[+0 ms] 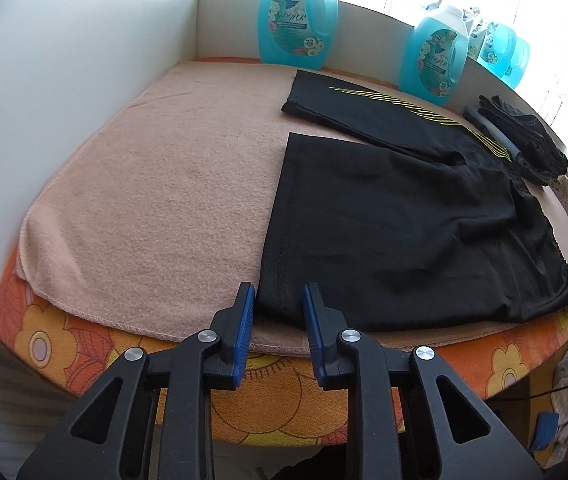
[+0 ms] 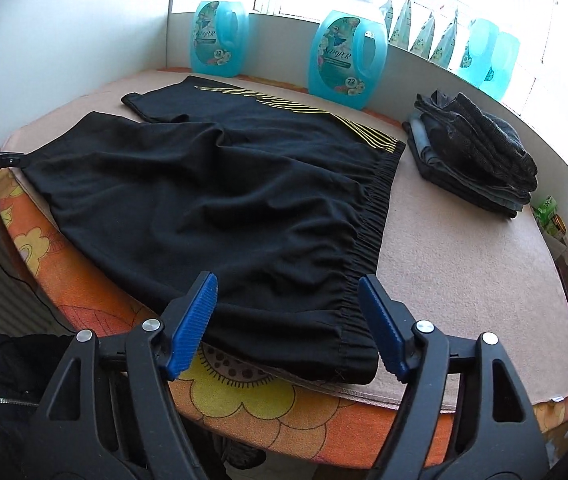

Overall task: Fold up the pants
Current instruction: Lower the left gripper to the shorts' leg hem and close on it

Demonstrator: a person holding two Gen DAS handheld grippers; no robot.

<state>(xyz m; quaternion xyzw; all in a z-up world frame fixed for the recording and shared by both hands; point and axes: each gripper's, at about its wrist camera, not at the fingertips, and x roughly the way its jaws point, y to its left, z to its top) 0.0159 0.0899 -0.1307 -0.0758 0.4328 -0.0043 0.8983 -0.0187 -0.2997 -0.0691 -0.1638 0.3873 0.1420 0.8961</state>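
Pants (image 2: 219,200) flat on pink towel (image 1: 143,200) over counter, legs left, waistband right. Left hand-held gripper (image 1: 277,312) partly open, straddling near hem corner, pads not yet pinching. Right hand-held gripper (image 2: 288,320) wide open around near waistband corner, nothing held. Best closed low on both corners together, catching both cloth layers, then lifted evenly. Left view alone showed hem edge; right view alone showed waistband gathers and folded stack (image 2: 472,156).
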